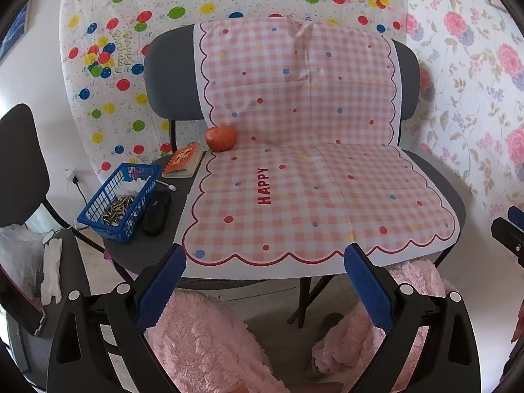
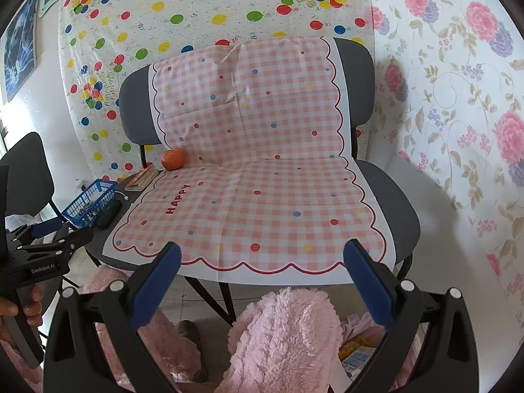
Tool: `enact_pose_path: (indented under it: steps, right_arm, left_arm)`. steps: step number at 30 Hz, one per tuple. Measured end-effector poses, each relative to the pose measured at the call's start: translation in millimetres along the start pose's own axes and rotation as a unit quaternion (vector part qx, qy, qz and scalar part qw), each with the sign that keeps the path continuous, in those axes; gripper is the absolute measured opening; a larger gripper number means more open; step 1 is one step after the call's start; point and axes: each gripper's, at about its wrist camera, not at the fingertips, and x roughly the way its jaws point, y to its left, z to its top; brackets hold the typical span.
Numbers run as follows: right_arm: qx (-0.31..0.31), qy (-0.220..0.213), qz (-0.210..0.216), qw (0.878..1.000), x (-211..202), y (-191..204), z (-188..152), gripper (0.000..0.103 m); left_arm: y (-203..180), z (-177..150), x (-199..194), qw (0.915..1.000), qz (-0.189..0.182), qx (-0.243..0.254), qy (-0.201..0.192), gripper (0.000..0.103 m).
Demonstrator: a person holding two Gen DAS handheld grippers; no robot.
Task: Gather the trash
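Observation:
A pink checked sheet (image 1: pixel 311 190) marked HAPPY covers a grey chair (image 1: pixel 170 75) seat and back; it also shows in the right wrist view (image 2: pixel 262 203). No loose trash lies on the sheet. My left gripper (image 1: pixel 265 255) is open and empty, held in front of the seat's front edge. My right gripper (image 2: pixel 262 252) is open and empty at the same edge. The left gripper (image 2: pixel 62 229) also shows at the left of the right wrist view. Colourful packets (image 2: pixel 357 353) lie on the floor low right, in a pink bag as far as I can tell.
A red apple (image 1: pixel 221 138) sits at the seat's back left. Beside it lie an orange booklet (image 1: pixel 183 162), a blue basket (image 1: pixel 119 201) with small metal pieces, a black case (image 1: pixel 157 208) and a white cable (image 1: pixel 167 186). Pink fluffy legs (image 2: pixel 281 337) are below. Another chair (image 1: pixel 19 163) stands left.

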Motion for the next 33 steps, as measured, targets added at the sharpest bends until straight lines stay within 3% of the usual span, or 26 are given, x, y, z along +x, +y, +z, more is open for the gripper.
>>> enact_pose_path:
  steps: [33]
  right_arm:
    - [0.009,0.007,-0.003,1.0,12,-5,1,0.097]
  left_arm:
    - [-3,4,8,0.9996,-0.011,0.022,-0.016,0.096]
